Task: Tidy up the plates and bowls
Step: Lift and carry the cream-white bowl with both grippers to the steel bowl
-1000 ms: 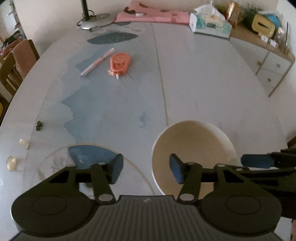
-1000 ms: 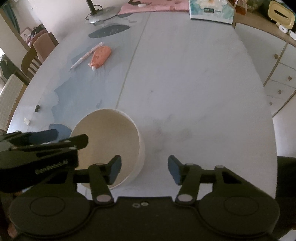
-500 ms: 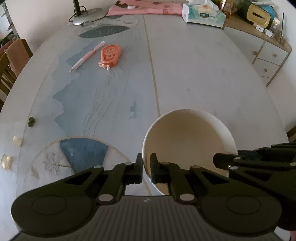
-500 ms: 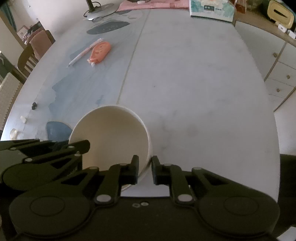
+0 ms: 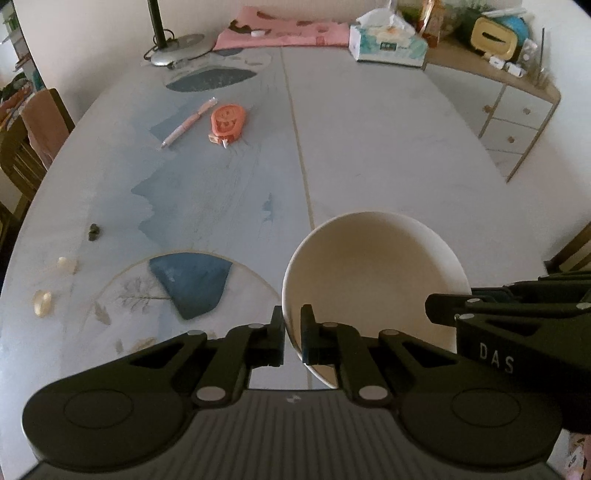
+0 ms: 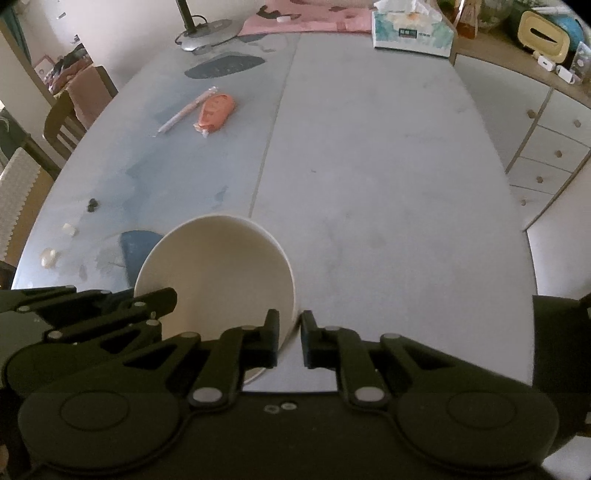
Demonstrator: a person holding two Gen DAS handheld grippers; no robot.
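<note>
One cream bowl point(image 5: 373, 273) hangs just over the near part of the oval table point(image 5: 369, 147), gripped from both sides. My left gripper point(image 5: 292, 334) is shut on the bowl's left rim, one finger inside and one outside. My right gripper point(image 6: 289, 338) is shut on the right rim of the same bowl point(image 6: 218, 273). In the left wrist view the right gripper point(image 5: 458, 306) reaches in from the right edge. In the right wrist view the left gripper point(image 6: 162, 295) comes in from the lower left. No plates are in view.
An orange tape dispenser point(image 5: 227, 122) and a pink pen point(image 5: 188, 122) lie at mid-left. A lamp base point(image 5: 177, 53), pink cloth point(image 5: 284, 35) and tissue box point(image 5: 386, 46) line the far edge. Small bits point(image 5: 94, 232) sit near the left edge. A drawer cabinet point(image 5: 517, 122) stands right, chairs point(image 6: 62, 122) left.
Both grippers went from open beside the bowl to shut on its opposite rims. The bowl has since risen a little off the table with both grippers.
</note>
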